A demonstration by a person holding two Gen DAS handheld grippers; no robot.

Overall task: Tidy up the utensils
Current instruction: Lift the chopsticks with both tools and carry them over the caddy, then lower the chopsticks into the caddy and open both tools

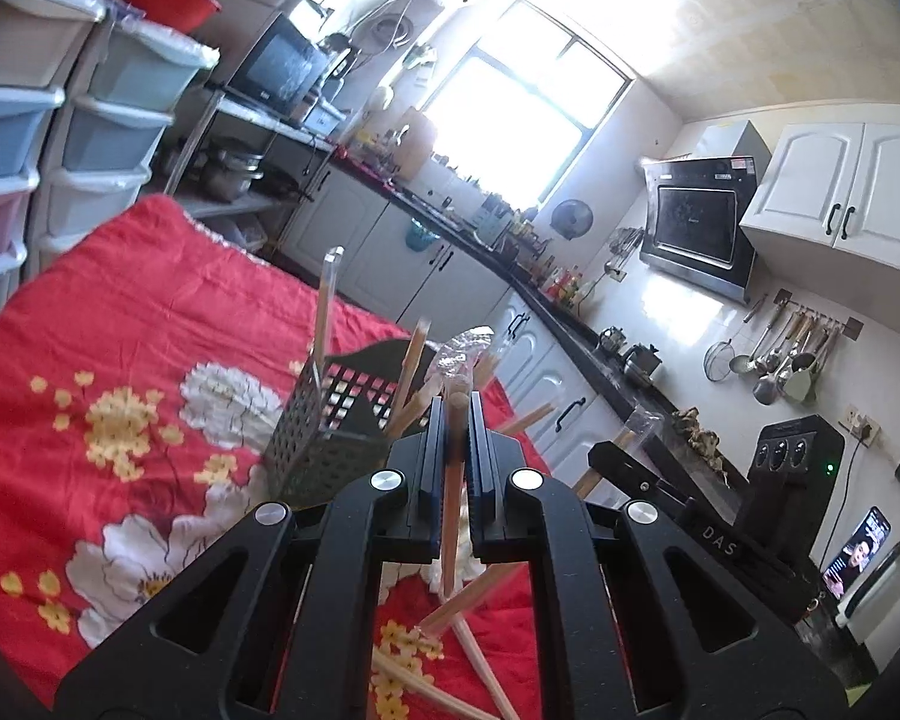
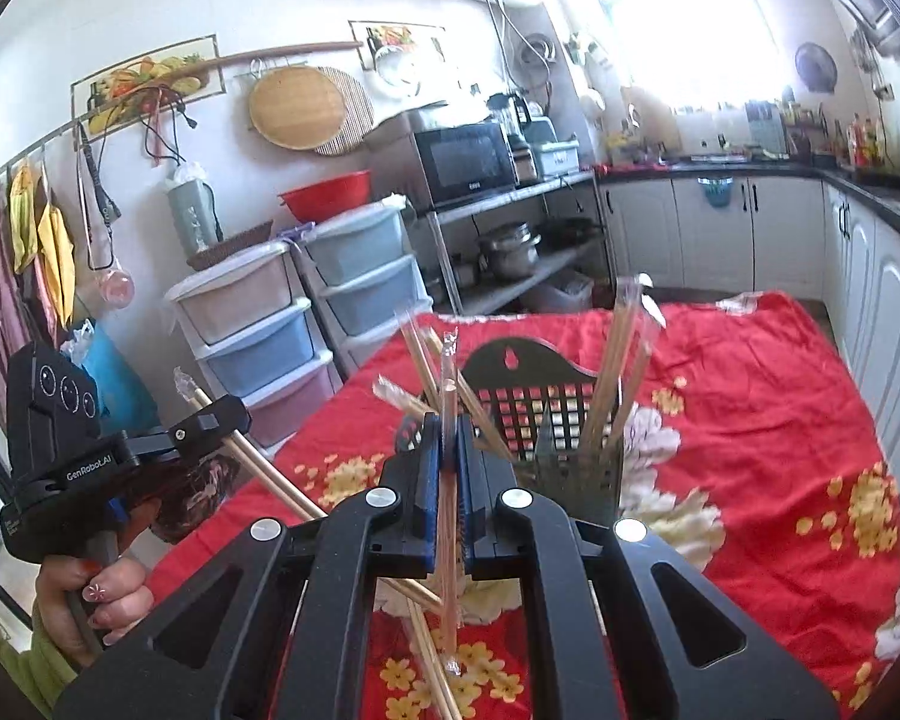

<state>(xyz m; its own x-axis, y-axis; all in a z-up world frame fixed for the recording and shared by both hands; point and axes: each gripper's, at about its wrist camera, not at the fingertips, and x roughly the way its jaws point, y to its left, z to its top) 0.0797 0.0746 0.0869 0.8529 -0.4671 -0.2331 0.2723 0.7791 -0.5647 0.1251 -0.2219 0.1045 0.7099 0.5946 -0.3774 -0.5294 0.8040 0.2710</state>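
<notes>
Now both claws, left (image 1: 457, 420) and right (image 2: 448, 438), each pinching a slim cellophane-wrapped wooden chopstick (image 1: 452, 516).

Both grippers are black with blue finger pads (image 2: 427, 480) and round silver screws (image 1: 388, 479), one body printed "GenRobot.AI"; the hand (image 2: 99, 600) wears flower-painted nails and a green sleeve (image 2: 36, 669).

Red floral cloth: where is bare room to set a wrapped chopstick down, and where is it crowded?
The red floral cloth lies bare to the right of the black perforated holder towards the white cabinets, and behind the holder to the far edge. Crowded: loose wrapped chopsticks lie crossed below the right gripper; the left gripper holds another chopstick beside them.
</notes>
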